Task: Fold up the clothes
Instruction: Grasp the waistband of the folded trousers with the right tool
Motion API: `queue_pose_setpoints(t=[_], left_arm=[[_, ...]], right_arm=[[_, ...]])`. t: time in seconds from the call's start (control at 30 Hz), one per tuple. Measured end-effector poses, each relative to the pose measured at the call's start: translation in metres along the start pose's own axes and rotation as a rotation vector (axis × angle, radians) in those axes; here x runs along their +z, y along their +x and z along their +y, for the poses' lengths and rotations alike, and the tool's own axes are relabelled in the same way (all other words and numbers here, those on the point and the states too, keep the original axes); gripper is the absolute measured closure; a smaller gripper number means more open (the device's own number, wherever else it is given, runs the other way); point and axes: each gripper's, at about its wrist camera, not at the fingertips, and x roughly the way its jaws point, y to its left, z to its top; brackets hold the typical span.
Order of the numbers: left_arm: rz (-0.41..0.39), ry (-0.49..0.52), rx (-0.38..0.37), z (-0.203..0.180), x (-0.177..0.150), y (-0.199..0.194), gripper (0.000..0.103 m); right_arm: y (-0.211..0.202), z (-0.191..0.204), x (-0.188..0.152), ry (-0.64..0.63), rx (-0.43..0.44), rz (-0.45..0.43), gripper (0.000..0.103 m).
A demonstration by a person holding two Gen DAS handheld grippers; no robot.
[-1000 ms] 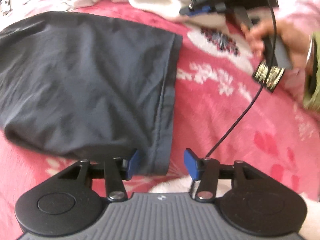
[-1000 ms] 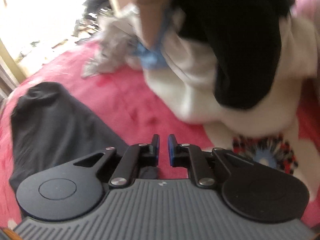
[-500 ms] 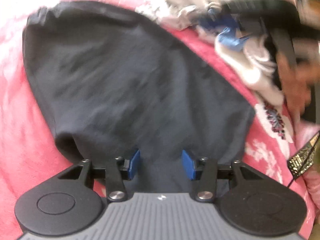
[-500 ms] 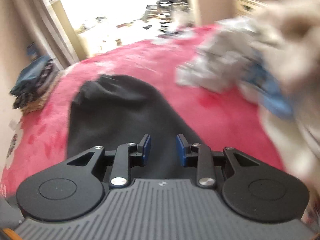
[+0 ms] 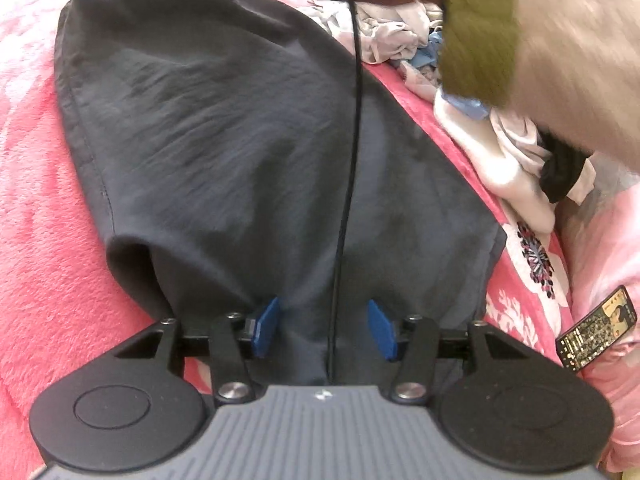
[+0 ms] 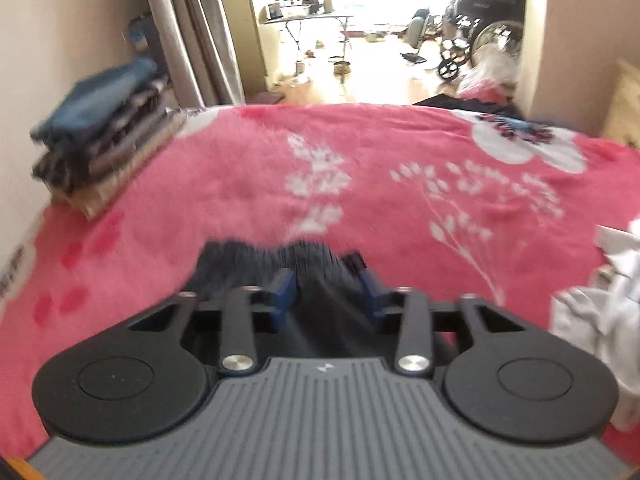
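In the left wrist view, the left gripper point(image 5: 323, 329) has its blue fingers point(image 5: 265, 326) spread apart, with the near hem of the dark garment point(image 5: 224, 128) lying between them; nothing is clamped. A black cable point(image 5: 352, 152) runs up from between the fingers across the cloth. The dark garment spreads forward and to the left of the fingers over the pink blanket point(image 5: 36, 220) of the bed, its gathered far end well ahead. Right of the fingers, on the blanket, lies a small patterned card or packet point(image 5: 597, 334). Further ahead to the right sits a heap of pale and blue clothes point(image 5: 508, 152), partly hidden by a blurred arm in a green sleeve point(image 5: 480, 28).

In the right wrist view, blurred by motion, the right gripper point(image 6: 329, 295) also has its fingers point(image 6: 283, 293) apart, straddling a dark fold of the same garment; whether the cloth touches them I cannot tell. Ahead lies open floral blanket. Far left of the fingers, a stack of folded clothes point(image 6: 100, 136) rests by the wall; to the right, white cloth point(image 6: 600, 312). Beyond, a bright doorway shows a wheelchair point(image 6: 480, 40).
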Motion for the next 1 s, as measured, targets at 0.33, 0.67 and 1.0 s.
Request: queue_pose_setpoints(t=[0.33,0.67,1.0], left_arm=[[0.001,-0.018,-0.013,0.002,-0.007,0.002,0.048],[-0.007,0.001,-0.005,0.003,-0.007,0.003,0.047],[0.004,0.016,0.004,0.007,0.004,0.0,0.047]], right_arm=[[0.051,-0.012,0.004,-0.013,0.059,0.188,0.091],[0.045,-0.003,0.003,-0.069,-0.022,0.009,0.095],[0.045,-0.045,0.0,0.268,0.084,-0.035,0.059]])
